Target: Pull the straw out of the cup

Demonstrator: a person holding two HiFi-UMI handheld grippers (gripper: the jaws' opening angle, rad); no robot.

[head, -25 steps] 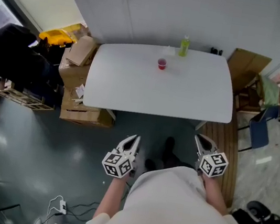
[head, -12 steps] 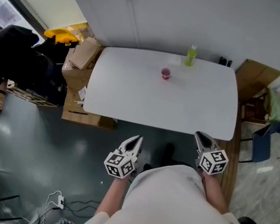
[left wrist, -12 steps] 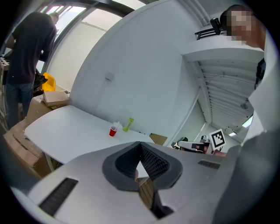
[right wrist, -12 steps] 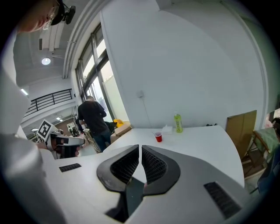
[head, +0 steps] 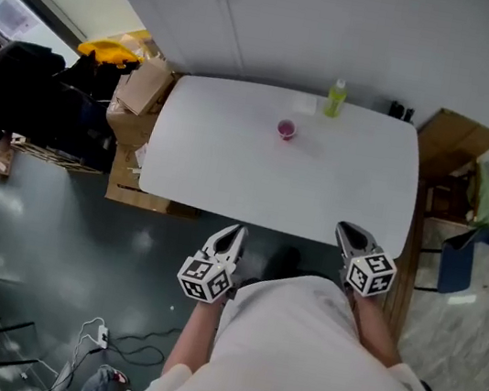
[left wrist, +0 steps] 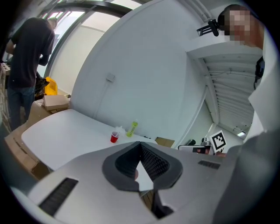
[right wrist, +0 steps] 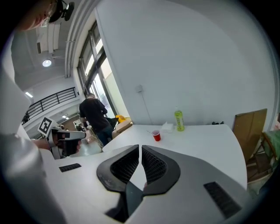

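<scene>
A small red cup (head: 285, 130) stands toward the back of the white table (head: 230, 169), beside a green bottle (head: 336, 98). It shows in the left gripper view as the red cup (left wrist: 114, 137) and in the right gripper view as the red cup (right wrist: 156, 136), where a thin straw (right wrist: 150, 131) seems to lean out to its left. My left gripper (head: 236, 232) and right gripper (head: 346, 229) hang in front of the table's near edge, far from the cup. Both are shut and hold nothing: left gripper (left wrist: 140, 147), right gripper (right wrist: 140, 149).
A person in dark clothes (head: 20, 97) stands left of the table by cardboard boxes (head: 141, 89) and a yellow object (head: 111, 52). A wooden board (head: 458, 142) and a blue chair (head: 457, 258) are at the right. A white packet (right wrist: 166, 127) lies by the bottle (right wrist: 178, 120).
Both grippers have moved forward toward the table; the near edge now lies just ahead of their tips. Both stay shut and empty.
</scene>
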